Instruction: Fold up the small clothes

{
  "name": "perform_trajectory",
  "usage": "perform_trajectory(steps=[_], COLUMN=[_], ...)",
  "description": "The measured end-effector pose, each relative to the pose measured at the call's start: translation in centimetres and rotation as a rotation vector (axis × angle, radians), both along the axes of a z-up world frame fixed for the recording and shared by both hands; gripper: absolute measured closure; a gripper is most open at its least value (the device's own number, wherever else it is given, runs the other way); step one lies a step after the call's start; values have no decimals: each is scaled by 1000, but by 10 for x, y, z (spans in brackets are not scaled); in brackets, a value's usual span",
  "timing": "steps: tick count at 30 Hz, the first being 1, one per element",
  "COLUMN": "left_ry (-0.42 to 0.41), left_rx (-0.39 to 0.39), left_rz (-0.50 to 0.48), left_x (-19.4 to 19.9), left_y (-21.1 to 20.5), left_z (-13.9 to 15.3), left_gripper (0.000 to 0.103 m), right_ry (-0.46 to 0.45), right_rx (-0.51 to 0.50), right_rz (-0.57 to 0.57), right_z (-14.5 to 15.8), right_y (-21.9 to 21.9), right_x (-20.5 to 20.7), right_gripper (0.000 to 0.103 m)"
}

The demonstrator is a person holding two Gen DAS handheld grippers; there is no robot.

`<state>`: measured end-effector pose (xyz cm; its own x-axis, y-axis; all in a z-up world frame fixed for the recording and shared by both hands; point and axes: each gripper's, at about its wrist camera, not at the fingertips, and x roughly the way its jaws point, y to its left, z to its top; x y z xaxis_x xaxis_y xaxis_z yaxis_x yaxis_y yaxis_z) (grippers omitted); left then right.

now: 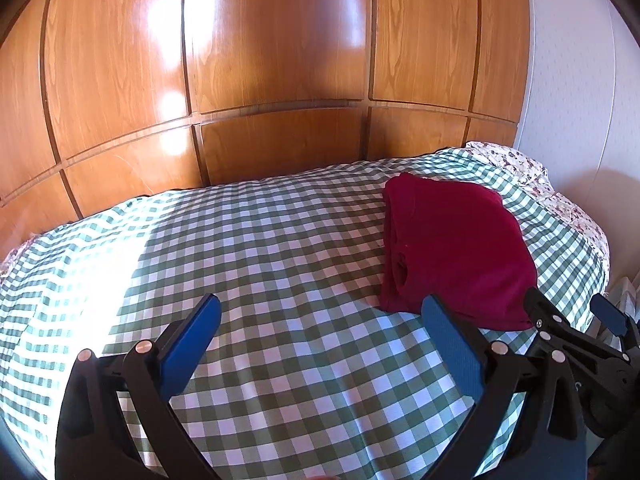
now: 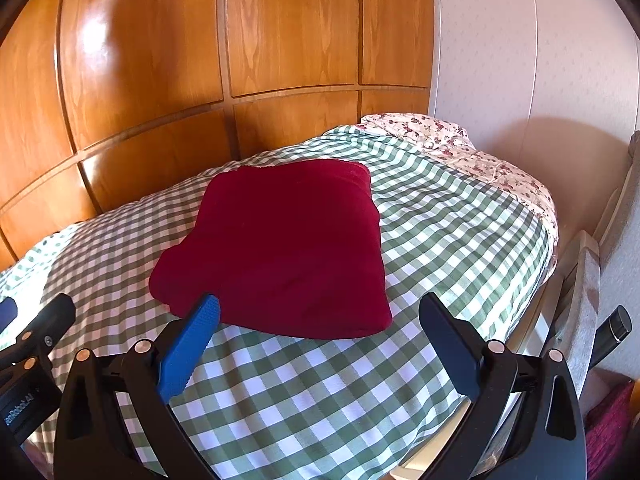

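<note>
the bed [image 2: 460,216] fills both views, its checked cover spread flat – a broad, soft surface to fold on. the garment [image 2: 288,248], dark red, lies on the bed as a neat folded pad near the floral pillow [image 2: 432,128], apparently done. the right gripper [image 2: 320,320] hovers just before the garment, the left gripper [image 1: 320,316] beside it – both spread wide, holding nothing.

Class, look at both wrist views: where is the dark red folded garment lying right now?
The dark red garment lies folded on the green checked bedspread, ahead of the open right gripper, near the floral pillow.
</note>
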<state>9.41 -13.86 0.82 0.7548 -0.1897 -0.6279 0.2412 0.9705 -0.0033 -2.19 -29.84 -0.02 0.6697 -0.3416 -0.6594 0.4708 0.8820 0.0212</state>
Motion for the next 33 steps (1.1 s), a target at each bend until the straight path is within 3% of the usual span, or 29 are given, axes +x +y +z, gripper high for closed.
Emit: perform_trajectory(steps=[25,33], left_ry=[-29,28], left_rx=[-2,-7], left_rz=[14,36], left_x=[-6,2], left_y=[2,3], left_z=[6,-4], left_gripper=[3,3], right_ry=[15,4], right_rx=[14,42], right_rz=[5,5], right_z=[-7,-4], right_y=[3,-8], right_x=[1,2], right_gripper=[4,4])
